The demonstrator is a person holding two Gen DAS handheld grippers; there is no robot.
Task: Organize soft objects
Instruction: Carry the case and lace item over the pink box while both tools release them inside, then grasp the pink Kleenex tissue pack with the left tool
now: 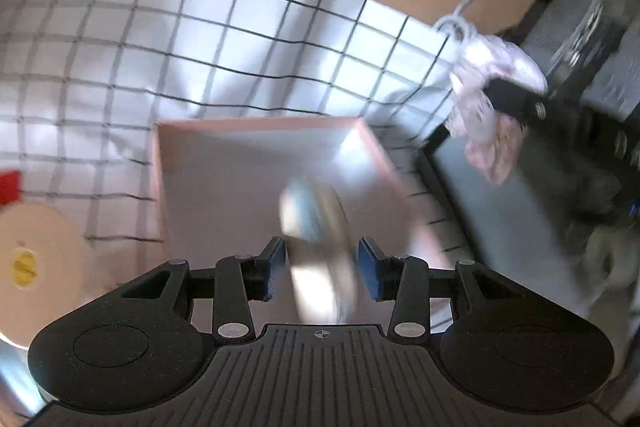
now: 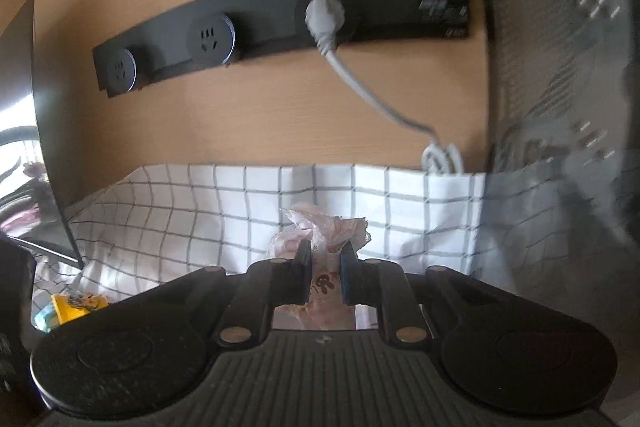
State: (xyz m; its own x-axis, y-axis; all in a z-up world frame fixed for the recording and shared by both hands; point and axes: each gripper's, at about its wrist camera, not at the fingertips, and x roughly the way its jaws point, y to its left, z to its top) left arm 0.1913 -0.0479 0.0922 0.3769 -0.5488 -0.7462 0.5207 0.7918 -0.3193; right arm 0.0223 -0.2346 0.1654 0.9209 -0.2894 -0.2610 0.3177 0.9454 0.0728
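In the left wrist view my left gripper (image 1: 322,259) hangs over an open pink box (image 1: 240,163). Between its blue pads sits a blurred grey-and-white soft object (image 1: 316,243), which touches both pads. My right gripper (image 2: 325,259) is shut on a crinkly pink-and-white plastic packet (image 2: 320,227), which sticks out past the fingertips. From the left wrist view the same packet (image 1: 476,107) shows at the right, past the box's far corner, pinched in the black right gripper (image 1: 516,99).
A white cloth with a black grid (image 1: 160,27) covers the table under the box. Behind it stands a wooden wall (image 2: 240,115) with a black socket strip (image 2: 248,27) and a white cable (image 2: 360,87). A dark case (image 2: 560,67) stands at the right. A cream round thing (image 1: 44,247) lies at the left.
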